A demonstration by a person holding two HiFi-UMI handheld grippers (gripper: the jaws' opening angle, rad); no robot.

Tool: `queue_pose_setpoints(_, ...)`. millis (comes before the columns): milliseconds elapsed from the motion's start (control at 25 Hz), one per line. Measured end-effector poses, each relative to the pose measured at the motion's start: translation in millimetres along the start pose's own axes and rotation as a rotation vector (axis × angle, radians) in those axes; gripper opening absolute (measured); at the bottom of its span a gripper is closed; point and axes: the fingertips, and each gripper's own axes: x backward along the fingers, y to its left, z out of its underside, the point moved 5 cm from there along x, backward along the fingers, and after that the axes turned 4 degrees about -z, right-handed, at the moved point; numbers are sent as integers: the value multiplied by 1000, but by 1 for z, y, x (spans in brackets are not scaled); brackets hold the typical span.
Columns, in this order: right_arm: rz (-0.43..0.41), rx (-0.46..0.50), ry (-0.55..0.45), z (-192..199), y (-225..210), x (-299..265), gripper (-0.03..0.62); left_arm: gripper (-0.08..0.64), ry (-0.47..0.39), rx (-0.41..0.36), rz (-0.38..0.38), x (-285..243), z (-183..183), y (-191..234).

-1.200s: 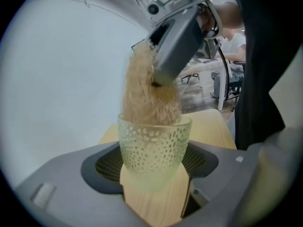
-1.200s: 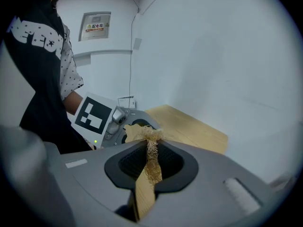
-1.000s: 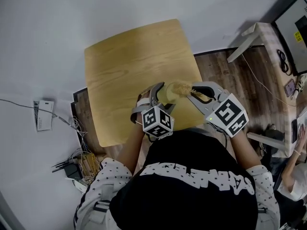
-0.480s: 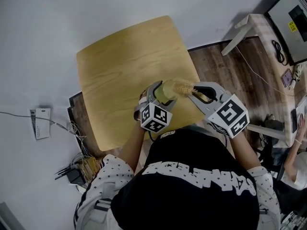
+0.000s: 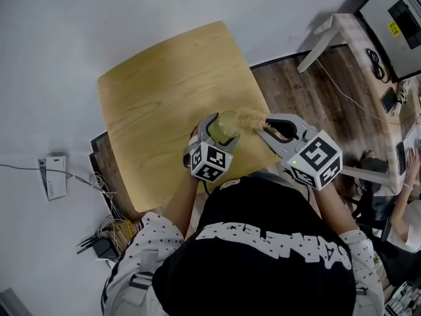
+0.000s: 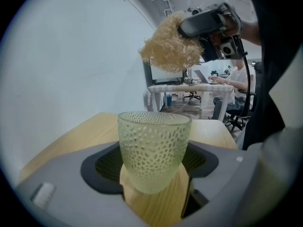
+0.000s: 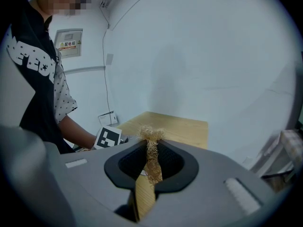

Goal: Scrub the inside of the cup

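Observation:
A pale green dimpled glass cup stands upright between the jaws of my left gripper, which is shut on its lower part. In the head view the cup is held above the near part of the wooden table, with the left gripper around it. My right gripper is shut on a tan fibre scrubber. The scrubber hangs above and just right of the cup's rim, outside the cup. In the right gripper view the scrubber is pinched between the pads.
The table's near edge lies just under both grippers. Wooden floor lies to the right, with a white desk and a seated person's arm at the far right. Cables and a power strip lie on the floor at left.
Both grippers with cup and scrubber keep nearly the same pose. The head camera has shifted, so the table sits further left in the picture.

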Motion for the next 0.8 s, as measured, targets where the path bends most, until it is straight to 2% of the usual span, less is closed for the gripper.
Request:
queue_pose_setpoints(240,0,-8,-5,1,-1,0,64,373,-19,30,-18,1,3,-1)
queue_pose_setpoints(600,-8,-24,-15,1,-2,-1,66,374,-24,124,-40,6,11,2)
queue_pose_setpoints(800,-9,-33,-22,1,-2,0,67,374,-12,128,-47,8,13,2)
